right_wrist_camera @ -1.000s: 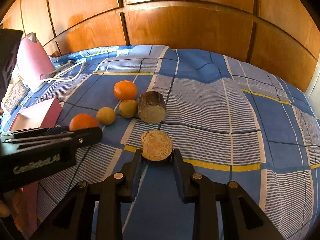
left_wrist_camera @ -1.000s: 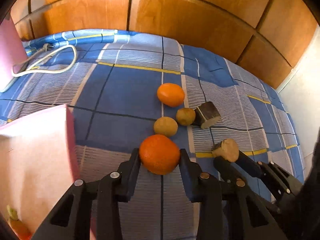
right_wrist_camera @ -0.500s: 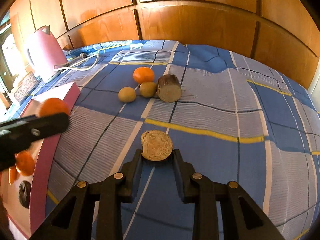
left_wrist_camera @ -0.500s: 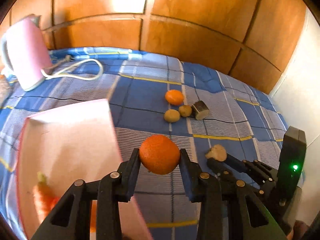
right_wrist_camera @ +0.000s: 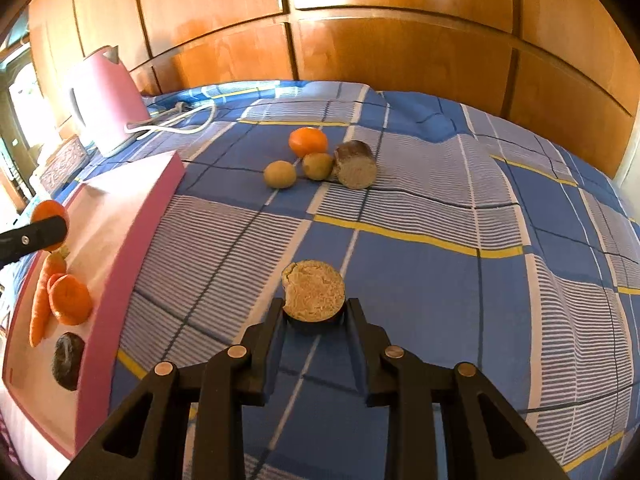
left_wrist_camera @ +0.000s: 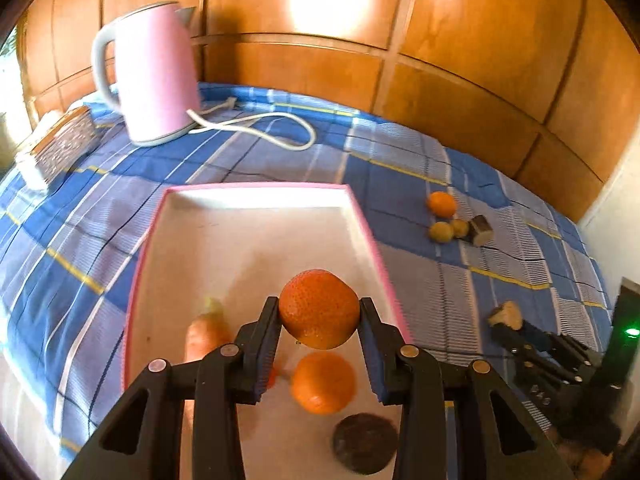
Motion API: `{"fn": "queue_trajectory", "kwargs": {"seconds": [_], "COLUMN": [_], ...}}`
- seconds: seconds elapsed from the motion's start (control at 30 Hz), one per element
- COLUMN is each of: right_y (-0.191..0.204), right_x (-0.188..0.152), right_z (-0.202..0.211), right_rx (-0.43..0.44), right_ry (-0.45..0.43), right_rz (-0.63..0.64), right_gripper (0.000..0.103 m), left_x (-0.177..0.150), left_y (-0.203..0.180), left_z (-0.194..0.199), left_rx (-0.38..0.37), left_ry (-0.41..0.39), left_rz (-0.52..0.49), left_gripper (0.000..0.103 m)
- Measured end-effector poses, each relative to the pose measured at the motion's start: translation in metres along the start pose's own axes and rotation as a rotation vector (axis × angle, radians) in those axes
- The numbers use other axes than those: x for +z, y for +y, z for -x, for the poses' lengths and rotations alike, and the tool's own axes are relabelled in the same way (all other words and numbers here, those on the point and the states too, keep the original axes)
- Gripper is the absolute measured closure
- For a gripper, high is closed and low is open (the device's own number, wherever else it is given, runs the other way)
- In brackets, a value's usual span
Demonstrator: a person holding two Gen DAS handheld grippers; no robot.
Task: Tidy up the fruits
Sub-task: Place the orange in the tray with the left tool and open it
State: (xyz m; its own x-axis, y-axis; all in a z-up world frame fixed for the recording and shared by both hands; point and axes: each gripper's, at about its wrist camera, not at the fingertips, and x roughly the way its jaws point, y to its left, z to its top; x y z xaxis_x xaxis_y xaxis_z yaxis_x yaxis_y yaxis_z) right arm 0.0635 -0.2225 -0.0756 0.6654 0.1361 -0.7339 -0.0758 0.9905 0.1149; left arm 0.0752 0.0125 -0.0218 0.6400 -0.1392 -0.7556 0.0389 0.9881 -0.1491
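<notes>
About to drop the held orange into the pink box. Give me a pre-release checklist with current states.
1. Left gripper clamped on the held orange: ok.
2. Orange over the pink box interior: ok.
3. Landing spot bare: not ok, another orange lies directly below.
4. Carrot out of the drop path: ok.
5. Right gripper outside the box, holding the cut brown piece: ok.
6. Drop height safe: cannot tell.

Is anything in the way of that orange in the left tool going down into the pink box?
Nothing visible blocks it. The left tool holds the orange above the open pink box. Another orange lies almost directly beneath, with a carrot and a dark piece nearby.
</notes>
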Motion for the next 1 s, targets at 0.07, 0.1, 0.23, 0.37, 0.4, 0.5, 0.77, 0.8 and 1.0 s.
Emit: {"fn": "queue_trajectory", "kwargs": {"seconds": [0.07, 0.1, 0.23, 0.37, 0.4, 0.5, 0.77, 0.8, 1.0], "right_y": [0.005, 0.008, 0.022, 0.034, 0.037, 0.044, 0.067, 0.070, 0.094], "right_x": [0.001, 0.001, 0.001, 0.002, 0.003, 0.004, 0.008, 0.010, 0.027], "right_z": [0.003, 0.005, 0.010, 0.015, 0.016, 0.020, 0.026, 0.026, 0.026], "right_rx": [0.007, 0.011, 0.030, 0.050, 0.054, 0.068, 0.123, 0.138, 0.241], "right_ry": [-0.004, -0.006, -0.011, -0.016, -0.018, -0.023, -0.029, -0.027, -0.014], "right_rz": [0.011, 0.017, 0.044, 0.064, 0.073, 0.087, 0.130, 0.134, 0.164], "right_gripper": [0.073, 0.073, 0.073, 0.073, 0.073, 0.073, 0.073, 0.073, 0.073], "left_x": [-0.002, -0.004, -0.009, -0.012, -0.014, -0.016, -0.016, -0.016, -0.021], "left_y": [0.006, 0.008, 0.015, 0.021, 0.022, 0.028, 0.047, 0.050, 0.067], "left_z": [0.001, 0.002, 0.005, 0.005, 0.005, 0.004, 0.021, 0.024, 0.030], "left_rx": [0.005, 0.008, 0.012, 0.016, 0.017, 0.025, 0.054, 0.060, 0.084], "left_ry": [0.001, 0.000, -0.002, 0.006, 0.007, 0.008, -0.054, -0.061, -0.067], "left_rz": [0.012, 0.016, 0.030, 0.046, 0.050, 0.069, 0.112, 0.116, 0.149], "left_gripper": [0.064, 0.064, 0.064, 0.064, 0.064, 0.063, 0.056, 0.056, 0.056]}}
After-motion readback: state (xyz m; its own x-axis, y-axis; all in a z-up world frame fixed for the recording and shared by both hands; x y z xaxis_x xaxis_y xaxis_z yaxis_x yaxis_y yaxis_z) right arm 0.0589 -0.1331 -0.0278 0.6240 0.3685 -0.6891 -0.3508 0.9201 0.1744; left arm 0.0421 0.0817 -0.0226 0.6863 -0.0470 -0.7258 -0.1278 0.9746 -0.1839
